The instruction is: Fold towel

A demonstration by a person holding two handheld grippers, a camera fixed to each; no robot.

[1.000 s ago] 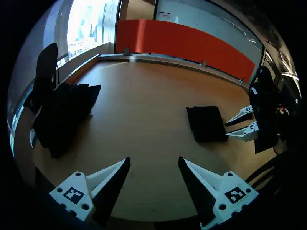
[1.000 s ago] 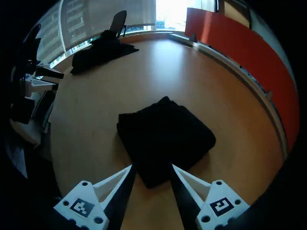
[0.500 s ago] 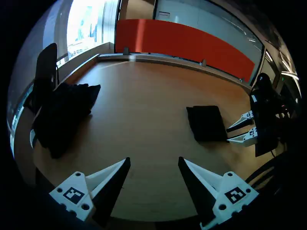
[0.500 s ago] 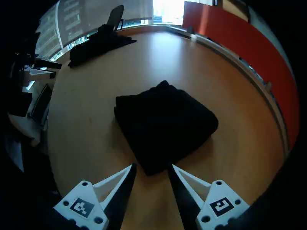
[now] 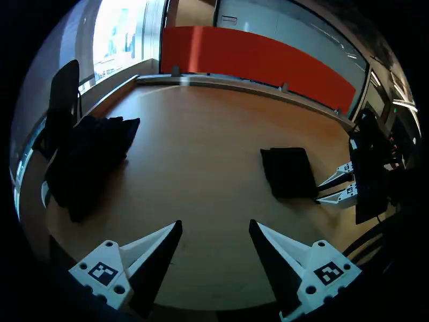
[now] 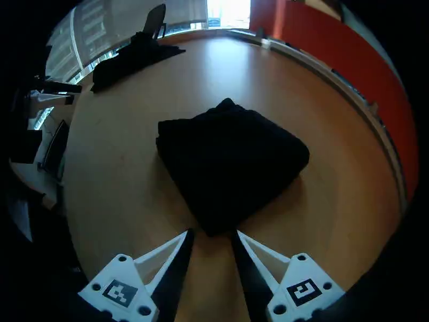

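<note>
**Folded towel (image 6: 230, 163) flat on the table (image 6: 123, 177)**

My right hand-held gripper (image 6: 212, 232) has its fingers partly spread. The near corner of the black towel lies just at their tips, not pinched. My left hand-held gripper (image 5: 214, 222) hovers spread wide over bare wood, well apart from the towel. A dark cloth heap (image 5: 88, 155) lies by the table's edge.

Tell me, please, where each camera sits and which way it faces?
Left gripper view: rides on the left tool over the table's near edge, facing a red panel; its two open fingers show.
Right gripper view: rides on the right tool, low, facing the folded towel just ahead; its fingers show.
Shared: towel, dark pile, table; each sees the other tool.
</note>
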